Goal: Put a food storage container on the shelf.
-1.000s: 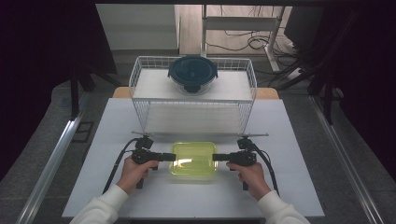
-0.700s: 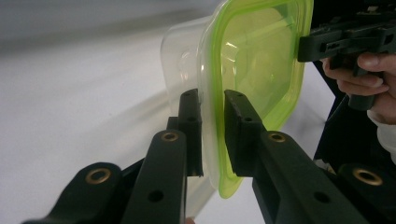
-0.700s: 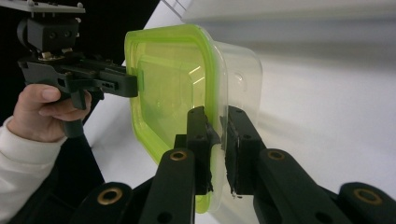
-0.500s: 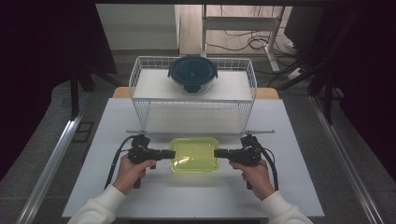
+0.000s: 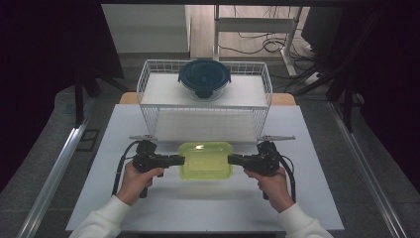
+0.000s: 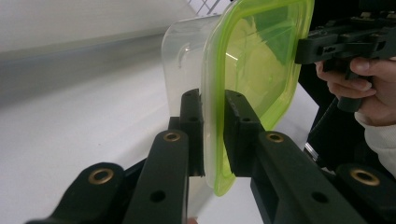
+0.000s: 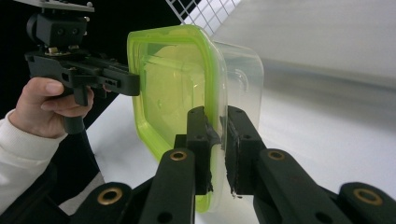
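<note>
Because you have taken the green-lidded container [image 5: 205, 160] from both short ends at once, its weight is shared and it stays level between your hands. Your left gripper [image 5: 179, 159] bites the container's left edge, and the left gripper view shows why that hold works: the jaws are closed on the lid's rim, one pad [image 6: 192, 122] against the clear tub wall under the rim and the other on the lid's top face. Your right gripper [image 5: 233, 159] mirrors it on the opposite edge, jaws pinched tight on the same green rim, one pad [image 7: 201, 135] on the lid side and one on the tub side. Gripping rim and tub together, rather than the lid alone, looks like the sensible choice, since it keeps the lid from peeling off under load.

The container sits directly in front of the white wire basket [image 5: 148, 106], near its front wall and centred on it, over the white table [image 5: 208, 208]. I cannot tell from above whether the container's base touches the table. Inside the basket, beyond the container, the round dark-lidded bowl [image 5: 204, 79] occupies the middle of the far side, leaving the basket's near half free. That free space, straight ahead of the container, is probably where you are headed, and the front wall is the edge you would need to clear.
</note>
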The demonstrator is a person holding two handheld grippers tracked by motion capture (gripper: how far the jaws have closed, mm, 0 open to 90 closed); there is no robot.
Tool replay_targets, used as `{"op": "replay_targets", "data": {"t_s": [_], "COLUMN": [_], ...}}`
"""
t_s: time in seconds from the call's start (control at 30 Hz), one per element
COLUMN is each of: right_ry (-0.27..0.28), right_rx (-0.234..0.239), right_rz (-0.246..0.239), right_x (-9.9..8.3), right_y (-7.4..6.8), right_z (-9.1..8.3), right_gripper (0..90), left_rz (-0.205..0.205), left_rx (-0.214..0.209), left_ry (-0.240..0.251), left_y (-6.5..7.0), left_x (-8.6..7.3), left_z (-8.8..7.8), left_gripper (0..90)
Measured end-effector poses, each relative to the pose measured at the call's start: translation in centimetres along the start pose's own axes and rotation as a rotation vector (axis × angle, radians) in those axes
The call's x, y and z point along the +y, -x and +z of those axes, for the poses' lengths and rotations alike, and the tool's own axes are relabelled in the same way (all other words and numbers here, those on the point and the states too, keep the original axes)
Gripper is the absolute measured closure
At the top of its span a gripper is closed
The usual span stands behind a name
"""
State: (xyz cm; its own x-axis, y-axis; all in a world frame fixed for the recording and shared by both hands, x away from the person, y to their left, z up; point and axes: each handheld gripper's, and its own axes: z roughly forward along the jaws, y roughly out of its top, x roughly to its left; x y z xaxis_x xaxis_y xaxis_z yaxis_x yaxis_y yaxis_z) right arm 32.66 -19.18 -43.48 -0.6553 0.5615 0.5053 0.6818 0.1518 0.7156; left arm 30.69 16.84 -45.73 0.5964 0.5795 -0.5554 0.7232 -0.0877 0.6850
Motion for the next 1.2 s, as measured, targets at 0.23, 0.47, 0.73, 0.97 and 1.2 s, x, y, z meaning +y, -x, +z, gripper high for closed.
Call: {"op": "replay_targets", "data": {"t_s": [0.23,0.47,0.73,0.97,1.2], "right_ry": [0.047,0.076,0.110,0.132,0.155], "right_rx": [-0.009,-0.006,-0.005,-0.005,-0.002], "right_rz": [-0.070,-0.111,-0.157,-0.172,-0.181], "right_x": [1.3,3.2,6.2,8.5,10.2], "right_y": [-1.3,-2.3,-3.8,-4.3,-4.4], "right_z": [-0.8,-1.2,-2.3,-2.9,-3.3], "right_gripper": [80.5,80.5,80.5,80.5,80.6], "left_rz": [0.037,0.081,0.127,0.144,0.150], "left_rx": [-0.005,0.013,0.015,0.007,0.003], "left_ry": [0.050,0.064,0.104,0.121,0.133], "left_y": [0.9,1.6,2.9,3.3,3.4], "left_x": [1.3,3.4,6.3,8.7,10.4], "left_z": [-1.3,-2.6,-4.5,-5.2,-5.7], "left_gripper": [80.1,80.4,80.3,80.3,80.4]}}
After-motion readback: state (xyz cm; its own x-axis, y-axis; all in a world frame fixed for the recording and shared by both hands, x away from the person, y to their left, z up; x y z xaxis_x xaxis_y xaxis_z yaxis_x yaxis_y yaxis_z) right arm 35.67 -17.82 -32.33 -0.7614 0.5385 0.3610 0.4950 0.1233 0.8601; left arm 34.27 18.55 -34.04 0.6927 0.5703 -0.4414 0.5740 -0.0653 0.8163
